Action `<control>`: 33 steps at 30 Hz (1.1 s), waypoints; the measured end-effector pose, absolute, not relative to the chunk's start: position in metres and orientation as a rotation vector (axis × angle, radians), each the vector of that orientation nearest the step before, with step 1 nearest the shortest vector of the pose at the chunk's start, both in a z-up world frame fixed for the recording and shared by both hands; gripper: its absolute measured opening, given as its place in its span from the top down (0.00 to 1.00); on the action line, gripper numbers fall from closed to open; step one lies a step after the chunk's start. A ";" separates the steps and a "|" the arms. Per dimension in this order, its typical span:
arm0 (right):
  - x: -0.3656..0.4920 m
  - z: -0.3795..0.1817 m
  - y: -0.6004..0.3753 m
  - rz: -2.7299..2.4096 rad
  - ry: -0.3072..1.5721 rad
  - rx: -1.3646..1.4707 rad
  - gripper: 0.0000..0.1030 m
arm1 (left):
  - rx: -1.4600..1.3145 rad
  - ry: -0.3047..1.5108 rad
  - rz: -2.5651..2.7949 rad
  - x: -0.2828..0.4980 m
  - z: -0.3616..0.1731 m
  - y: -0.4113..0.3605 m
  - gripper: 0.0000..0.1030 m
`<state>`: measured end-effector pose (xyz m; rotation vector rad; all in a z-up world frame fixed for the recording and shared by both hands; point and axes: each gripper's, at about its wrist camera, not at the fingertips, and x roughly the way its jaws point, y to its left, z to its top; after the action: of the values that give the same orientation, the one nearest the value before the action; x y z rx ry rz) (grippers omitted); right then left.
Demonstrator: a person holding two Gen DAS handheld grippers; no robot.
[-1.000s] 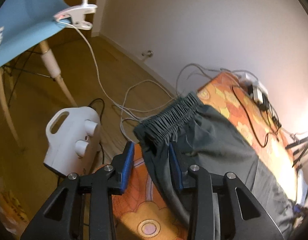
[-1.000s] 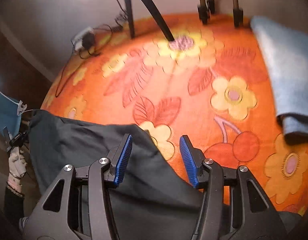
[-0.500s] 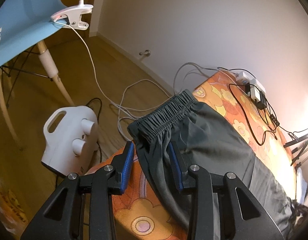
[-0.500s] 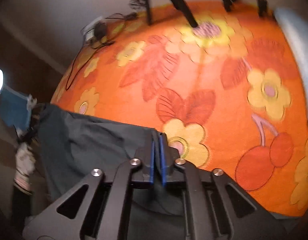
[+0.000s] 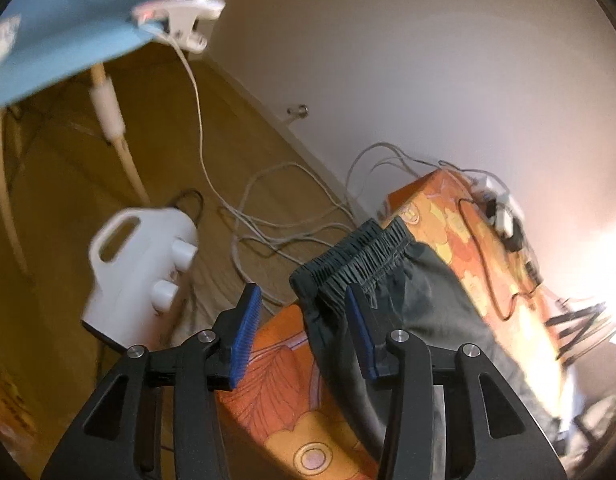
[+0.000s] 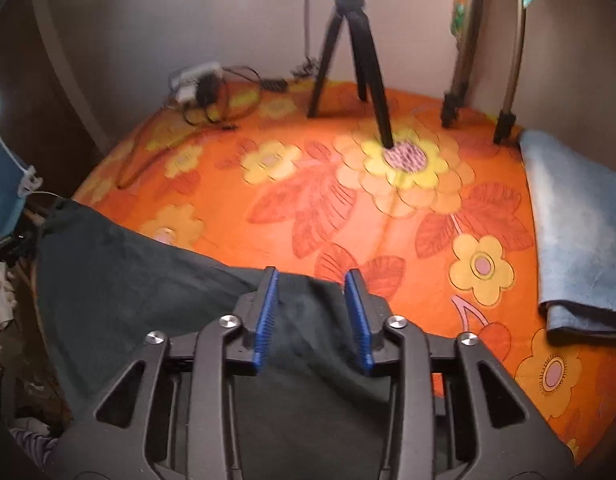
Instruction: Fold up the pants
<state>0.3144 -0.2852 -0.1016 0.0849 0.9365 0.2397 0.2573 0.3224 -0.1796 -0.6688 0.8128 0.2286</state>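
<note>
We see the bed (image 6: pixel 388 216), spread with an orange flowered cover, filling the view ahead of the right tongs (image 6: pixel 314 316), and running off to the right of the left tongs (image 5: pixel 303 332). The pants (image 6: pixel 147 280) lie along its near edge, dark and limp, under and to the left of the right tongs, with the gathered waistband (image 5: pixel 356 252) hanging at the corner just ahead of the left tongs.

We judge the pants light and soft: thin cloth that will sag, crease and drag on the cover, and will not hold a shape by itself. The waistband is the thickest, firmest part, so we would take hold there with the left tongs, at its outer corner, and pinch the leg end with the right, both layers at once, so that the cloth lifts flat.

Both pairs of tongs have just been opening. The left tongs stand partly apart; the side of the pants below the waistband runs between the blue pads, lying against the right-hand one, but the pads do not press on it, so we call it released. The right tongs are likewise partly apart over a fold of dark cloth, which sits between the pads without being squeezed.

Smaller things stand clear: a tripod (image 6: pixel 356 60) well beyond the right tongs, a blue towel (image 6: pixel 580 232) to their right, and a white jug (image 5: pixel 139 272) on the floor left of the left tongs.
</note>
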 end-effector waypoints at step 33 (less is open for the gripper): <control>0.295 -0.078 -0.171 0.452 0.937 0.068 0.64 | -0.686 0.803 0.121 0.297 -0.201 0.309 0.76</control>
<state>0.2946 -0.1707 -0.0779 0.0676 0.9369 0.4520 0.2969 0.3089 -0.2010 -0.6864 0.8027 0.1205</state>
